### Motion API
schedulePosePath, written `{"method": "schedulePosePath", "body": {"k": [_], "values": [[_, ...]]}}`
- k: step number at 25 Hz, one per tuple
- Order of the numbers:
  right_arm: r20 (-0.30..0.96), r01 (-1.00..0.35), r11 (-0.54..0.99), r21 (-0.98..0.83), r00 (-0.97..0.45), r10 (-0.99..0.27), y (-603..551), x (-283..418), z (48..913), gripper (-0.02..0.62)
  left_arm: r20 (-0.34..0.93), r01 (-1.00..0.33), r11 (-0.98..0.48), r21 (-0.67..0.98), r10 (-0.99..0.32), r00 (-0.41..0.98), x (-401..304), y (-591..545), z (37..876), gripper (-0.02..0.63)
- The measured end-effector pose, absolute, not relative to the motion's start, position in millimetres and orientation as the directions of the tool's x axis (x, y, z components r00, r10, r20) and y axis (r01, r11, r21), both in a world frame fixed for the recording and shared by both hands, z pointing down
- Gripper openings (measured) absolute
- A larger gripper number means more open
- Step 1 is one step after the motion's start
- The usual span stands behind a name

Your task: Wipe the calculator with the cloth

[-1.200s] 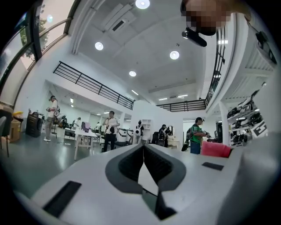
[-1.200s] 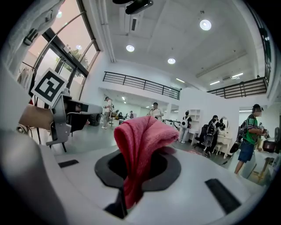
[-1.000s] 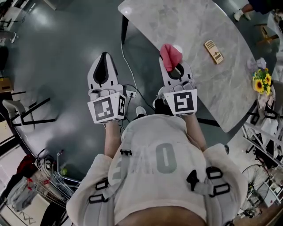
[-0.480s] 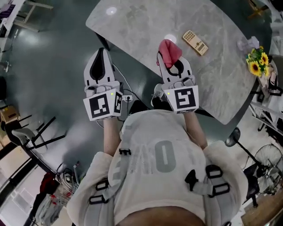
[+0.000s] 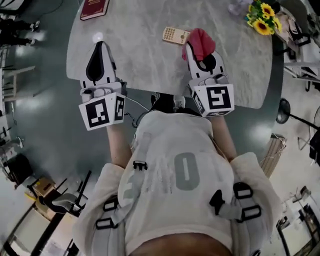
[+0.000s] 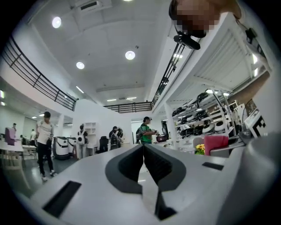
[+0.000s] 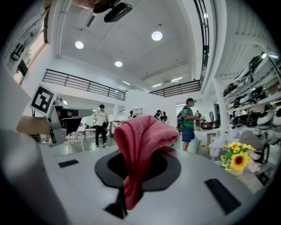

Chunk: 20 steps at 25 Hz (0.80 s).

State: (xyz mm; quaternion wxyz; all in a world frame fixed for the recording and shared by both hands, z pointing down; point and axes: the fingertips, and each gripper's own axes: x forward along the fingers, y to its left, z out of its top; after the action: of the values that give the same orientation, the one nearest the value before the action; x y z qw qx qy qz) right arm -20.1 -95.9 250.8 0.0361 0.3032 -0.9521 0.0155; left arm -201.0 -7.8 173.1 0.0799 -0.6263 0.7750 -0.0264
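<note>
In the head view, a person in a pale hooded top point(image 5: 170, 175) is standing at a grey marble-patterned table point(image 5: 145, 55) and holding out a gripper in each hand. The left gripper point(image 5: 98, 49) is hanging over the table's near left part, its black jaws pressing together with nothing in them. The right gripper point(image 5: 205, 59) is clamping a crumpled pink towelling cloth point(image 5: 201, 43), which is bunching up past its tips. The small beige rectangular calculator point(image 5: 175, 34) is lying flat on the table just left of the cloth; whether the two are touching I cannot tell. A dark red book point(image 5: 94, 7) is lying at the table's far left corner, and a bunch of yellow sunflowers point(image 5: 262, 11) is standing at the far right.

In the left gripper view, the jaws are meeting along one line, empty. The cloth point(image 6: 215, 144) and sunflowers point(image 6: 200, 149) are showing at the right.

In the right gripper view, the jaws are pinching the cloth point(image 7: 140, 145), which is folding over to the right, while the sunflowers point(image 7: 237, 160) are standing beyond.
</note>
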Motion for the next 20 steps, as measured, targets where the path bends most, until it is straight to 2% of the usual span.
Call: {"method": "schedulePosePath", "body": {"k": [4,9,15,20], "values": [[0.070,-0.714,0.700,0.016,-0.698,-0.713,-128,18,240,0.054,-0.098,-0.986,0.050,-0.157,-0.995,-0.035,-178,-70,169,0.021],[0.061,-0.823,0.567,0.031,-0.565,-0.823,-155,51,227,0.054,-0.116,-0.982,-0.108,-0.154,-0.985,0.126,-153,-125,158,0.021],[0.093,-0.866,0.494,0.075,-0.488,-0.868,-168,68,230,0.055,-0.115,-0.979,-0.194,-0.059,-0.973,0.200,-144,-150,166,0.021],[0.115,-0.867,0.488,0.101,-0.477,-0.871,-167,65,235,0.055,-0.098,-0.981,-0.192,-0.037,-0.976,0.195,-151,-147,181,0.023]]}}
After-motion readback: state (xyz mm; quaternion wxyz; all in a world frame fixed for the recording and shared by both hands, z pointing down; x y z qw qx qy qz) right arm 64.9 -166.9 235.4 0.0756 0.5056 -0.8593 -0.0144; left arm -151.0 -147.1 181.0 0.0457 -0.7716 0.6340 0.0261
